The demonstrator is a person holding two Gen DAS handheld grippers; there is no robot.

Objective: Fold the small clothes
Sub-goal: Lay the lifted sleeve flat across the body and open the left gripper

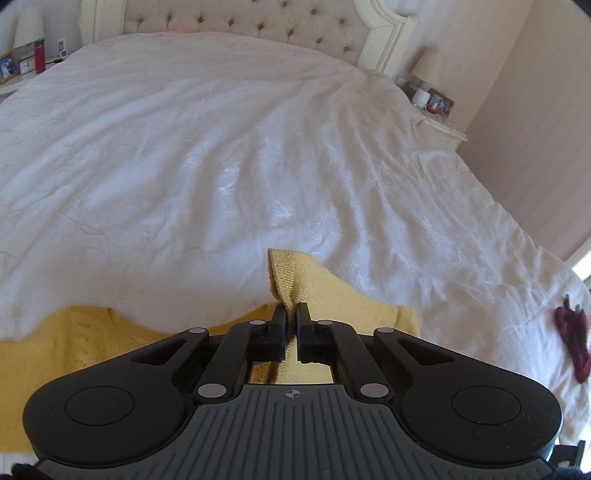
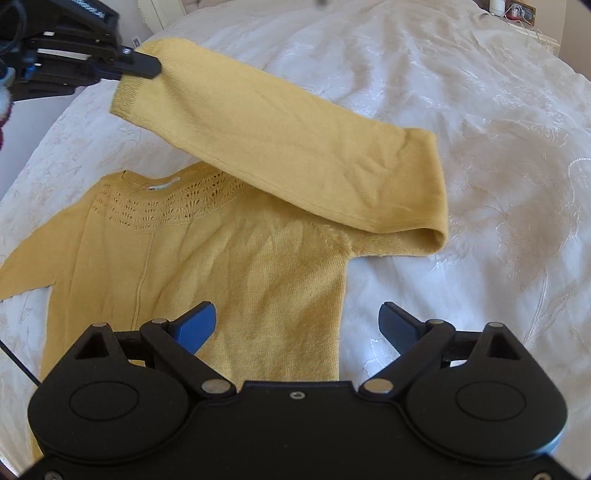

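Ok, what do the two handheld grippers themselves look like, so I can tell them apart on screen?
The left gripper is all black, with narrow black fingers, silver pivot pins, a ribbed grey base plate and a small crosshair mark. The right gripper is also black with silver pins, but its finger pads are blue and ridged, and a thin black cable runs off its left side.

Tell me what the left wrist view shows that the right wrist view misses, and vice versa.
Left wrist only: the left gripper seen close, shut on the sleeve cuff, plus the headboard and a dark red garment at the bed's right edge.

Right wrist only: the sweater body flat, its lace neckline, and the open right gripper above it.

Both: the yellow sweater on the white bedspread.
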